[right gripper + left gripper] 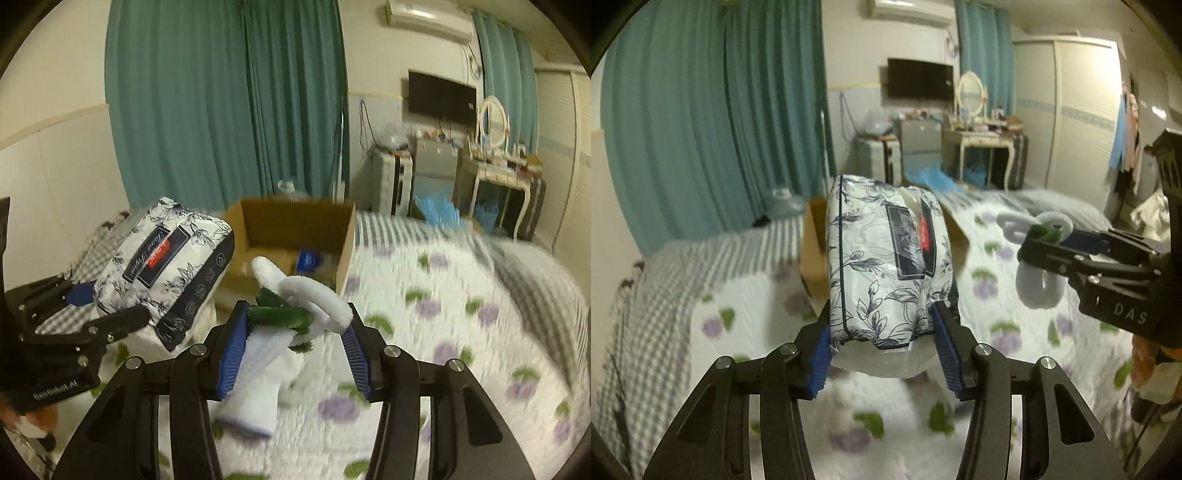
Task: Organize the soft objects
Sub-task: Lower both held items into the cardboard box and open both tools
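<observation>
My left gripper (pixel 882 343) is shut on a white tissue pack with a blue floral print (pixel 886 258) and holds it above the bed. The pack also shows in the right wrist view (pixel 166 266), left of the cardboard box (pixel 347 240). My right gripper (pixel 295 343) is shut on a white and green glove (pixel 295 314); its cuff hangs down below the fingers. In the left wrist view the right gripper (pixel 1030 243) holds the glove (pixel 1038 284) at the right of the pack. The box (pixel 812 251) sits mostly hidden behind the pack.
A bed with a white quilt printed with purple flowers (pixel 443 332) lies below both grippers. The open box holds a blue packet (pixel 309 259). Teal curtains (pixel 221 110), a dressing table (pixel 982 140) and a wardrobe (pixel 1082 110) stand beyond the bed.
</observation>
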Available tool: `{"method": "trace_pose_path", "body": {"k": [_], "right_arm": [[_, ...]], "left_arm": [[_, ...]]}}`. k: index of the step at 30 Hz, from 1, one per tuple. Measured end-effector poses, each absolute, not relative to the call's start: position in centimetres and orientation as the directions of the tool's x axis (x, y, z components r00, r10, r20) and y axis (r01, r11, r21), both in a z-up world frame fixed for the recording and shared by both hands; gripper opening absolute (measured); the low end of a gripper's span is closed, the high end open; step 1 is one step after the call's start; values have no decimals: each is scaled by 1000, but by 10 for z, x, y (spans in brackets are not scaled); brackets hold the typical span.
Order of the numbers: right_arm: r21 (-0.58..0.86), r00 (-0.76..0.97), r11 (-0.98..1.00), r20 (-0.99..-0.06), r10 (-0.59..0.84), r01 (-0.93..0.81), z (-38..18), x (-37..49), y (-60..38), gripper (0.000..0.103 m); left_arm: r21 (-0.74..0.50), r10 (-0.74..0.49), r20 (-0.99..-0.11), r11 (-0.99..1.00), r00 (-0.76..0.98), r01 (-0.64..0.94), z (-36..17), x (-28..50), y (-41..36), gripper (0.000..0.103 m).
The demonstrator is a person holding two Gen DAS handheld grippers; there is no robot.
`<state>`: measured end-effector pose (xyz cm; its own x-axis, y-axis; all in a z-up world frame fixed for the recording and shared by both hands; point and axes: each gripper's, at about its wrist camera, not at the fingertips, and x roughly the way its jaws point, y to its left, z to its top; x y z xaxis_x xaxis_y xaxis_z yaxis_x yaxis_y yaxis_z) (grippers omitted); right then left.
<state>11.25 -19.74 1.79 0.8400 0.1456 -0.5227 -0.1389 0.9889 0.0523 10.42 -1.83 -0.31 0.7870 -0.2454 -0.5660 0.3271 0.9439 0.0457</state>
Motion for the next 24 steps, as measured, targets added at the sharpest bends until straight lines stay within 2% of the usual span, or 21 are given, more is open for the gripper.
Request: {"method": "trace_pose_path", "body": {"k": [4,9,17,20,21,23,24], "right_arm": [[46,856,987,-492,158,-156,44,147,-202,49],[50,850,983,-496,179,-178,50,203,-200,49],[74,796,978,-569,204,-197,2,286,-197,49],[98,780,971,-581,233,-217,-15,303,-202,51],[102,778,968,-579,244,-228,-17,308,-201,54],[101,783,968,-572,245,-229,-21,310,-203,71],[101,789,970,-565,240,-223,-22,311,-204,85]], "left_arm": [[36,-249,-540,948,804,318,25,134,-17,49],[47,-228,-547,952,805,301,34,183,-24,49],[83,-155,-631,961,760,265,-12,261,-40,50],[96,-148,-649,957,747,273,-31,277,-42,56],[105,-147,-648,955,747,279,-34,280,-43,61],[133,-147,-643,945,752,299,-43,285,-47,63],[147,-145,-637,942,757,303,-45,286,-50,65]]}}
